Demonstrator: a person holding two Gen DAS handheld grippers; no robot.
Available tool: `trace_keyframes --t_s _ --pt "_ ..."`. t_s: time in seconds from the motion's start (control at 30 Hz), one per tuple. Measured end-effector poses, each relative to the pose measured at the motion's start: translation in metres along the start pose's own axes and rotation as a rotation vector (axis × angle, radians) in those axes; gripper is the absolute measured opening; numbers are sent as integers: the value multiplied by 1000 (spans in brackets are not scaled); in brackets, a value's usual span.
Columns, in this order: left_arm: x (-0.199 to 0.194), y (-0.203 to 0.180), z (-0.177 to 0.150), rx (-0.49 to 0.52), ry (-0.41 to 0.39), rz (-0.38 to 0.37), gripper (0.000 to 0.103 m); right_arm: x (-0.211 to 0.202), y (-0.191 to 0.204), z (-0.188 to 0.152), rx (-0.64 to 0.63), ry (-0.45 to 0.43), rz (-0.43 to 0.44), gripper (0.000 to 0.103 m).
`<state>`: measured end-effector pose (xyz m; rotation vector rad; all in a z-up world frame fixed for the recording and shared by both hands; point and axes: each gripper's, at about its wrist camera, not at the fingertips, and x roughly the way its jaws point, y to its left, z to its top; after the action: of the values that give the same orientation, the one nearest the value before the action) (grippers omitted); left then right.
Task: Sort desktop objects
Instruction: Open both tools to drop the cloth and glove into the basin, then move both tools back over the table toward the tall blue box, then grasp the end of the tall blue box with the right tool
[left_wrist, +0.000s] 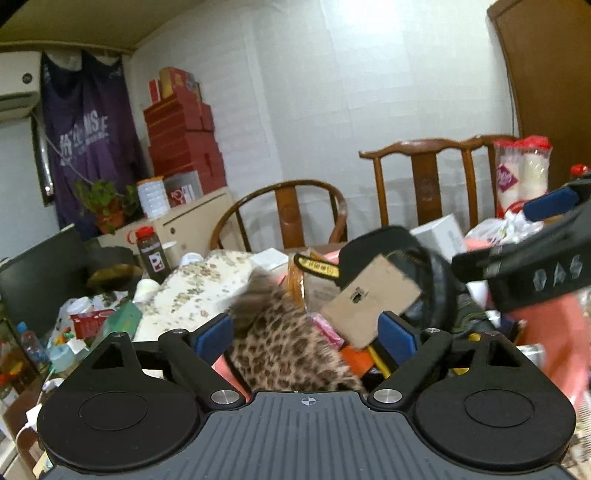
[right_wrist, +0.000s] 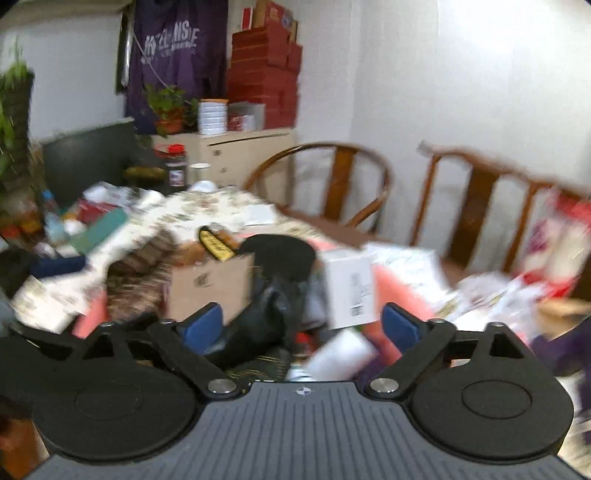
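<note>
Both claws gape wide above a black bag (left_wrist: 424, 266) bearing cardboard (left_wrist: 369, 306).

tilted cardboard tag (left_wrist: 365, 301) on a black strap (left_wrist: 436, 280), beside leopard-print cloth (left_wrist: 284, 339), amid clutter

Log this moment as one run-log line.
left hand-held gripper: open, empty | right hand-held gripper: open, empty | under left: leopard-print cloth | ahead: cardboard tag | table: cluttered
</note>
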<state>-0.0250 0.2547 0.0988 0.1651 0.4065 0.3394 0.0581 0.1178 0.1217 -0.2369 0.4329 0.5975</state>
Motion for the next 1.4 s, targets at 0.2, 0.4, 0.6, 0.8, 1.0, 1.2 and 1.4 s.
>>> trace_keyframes --t_s 0.2,0.4,0.6,0.8,1.0,1.2,1.4 --pt "-24 -11 5 7 -28 -9 101 -28 2 -11 -42 -61 -74 103" --pt "-48 -21 9 -30 -65 -37 103 -53 -17 -29 -18 -112 -225 103" --pt "-70 -52 9 -50 -110 -111 103 -93 -44 -79 48 -191 -357 103" --pt "-91 -109 -7 -64 -148 -279 103 -136 -72 -148 131 -233 -416 103" --pt "-90 -190 -21 34 -139 -477 103 -182 -98 -215 167 -196 -534 103" --pt "-88 -277 -25 303 -210 -669 103 -225 -109 -267 119 -130 -692 103" --pt "-82 -335 -37 565 -322 -849 103 -252 -124 -299 173 -75 -732 103"
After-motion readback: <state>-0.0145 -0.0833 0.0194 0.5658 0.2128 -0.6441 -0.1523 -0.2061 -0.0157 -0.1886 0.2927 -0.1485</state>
